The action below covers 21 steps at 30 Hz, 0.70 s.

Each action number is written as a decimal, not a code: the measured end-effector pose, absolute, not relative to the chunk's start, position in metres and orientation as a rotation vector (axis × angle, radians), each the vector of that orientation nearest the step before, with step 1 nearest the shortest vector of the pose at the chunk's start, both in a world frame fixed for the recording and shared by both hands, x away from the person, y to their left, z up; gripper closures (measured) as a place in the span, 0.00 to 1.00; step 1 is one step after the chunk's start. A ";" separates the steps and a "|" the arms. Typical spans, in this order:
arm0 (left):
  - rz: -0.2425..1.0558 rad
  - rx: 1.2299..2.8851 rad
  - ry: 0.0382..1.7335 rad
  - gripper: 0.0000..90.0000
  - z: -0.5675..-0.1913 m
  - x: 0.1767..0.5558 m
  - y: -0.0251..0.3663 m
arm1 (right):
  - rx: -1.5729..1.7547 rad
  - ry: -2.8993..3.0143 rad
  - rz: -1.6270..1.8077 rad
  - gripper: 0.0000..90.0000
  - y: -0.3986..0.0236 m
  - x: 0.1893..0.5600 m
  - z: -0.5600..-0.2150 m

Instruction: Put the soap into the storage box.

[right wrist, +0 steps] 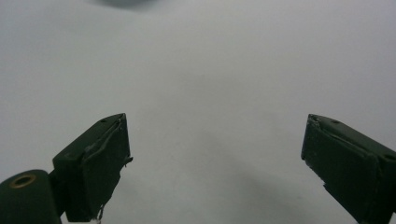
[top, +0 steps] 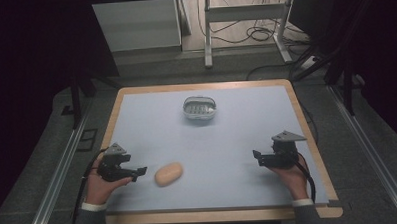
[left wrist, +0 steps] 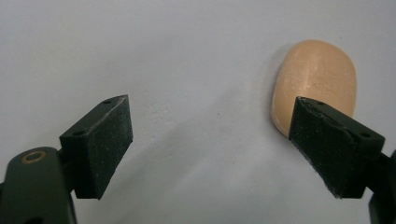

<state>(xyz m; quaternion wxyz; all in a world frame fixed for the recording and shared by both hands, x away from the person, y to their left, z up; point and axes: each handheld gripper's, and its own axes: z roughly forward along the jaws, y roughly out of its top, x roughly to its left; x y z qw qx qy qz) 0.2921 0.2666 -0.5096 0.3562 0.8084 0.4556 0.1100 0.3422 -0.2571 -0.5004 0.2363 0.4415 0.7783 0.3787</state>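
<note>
In the left gripper view, one black jaw covers the lower edge of the smooth peach-coloured oval bar (left wrist: 314,79). In the high view, the contents of the small oval metal dish (top: 200,110) are too small to tell, and the bottom edge crops both forearms.

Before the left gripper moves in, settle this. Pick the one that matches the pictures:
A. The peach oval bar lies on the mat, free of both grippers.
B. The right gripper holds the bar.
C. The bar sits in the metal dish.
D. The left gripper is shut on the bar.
A: the peach oval bar lies on the mat just beyond the left gripper, whose jaws stand open and empty.
</note>
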 end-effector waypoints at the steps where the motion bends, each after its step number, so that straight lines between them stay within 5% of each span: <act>1: 0.289 2.091 1.179 0.16 -0.509 0.292 0.267 | 1.193 2.112 1.023 0.10 -0.258 0.338 -0.499; 21: 0.394 2.074 1.167 0.17 -0.500 0.281 0.253 | 1.209 2.132 1.060 0.16 -0.269 0.323 -0.500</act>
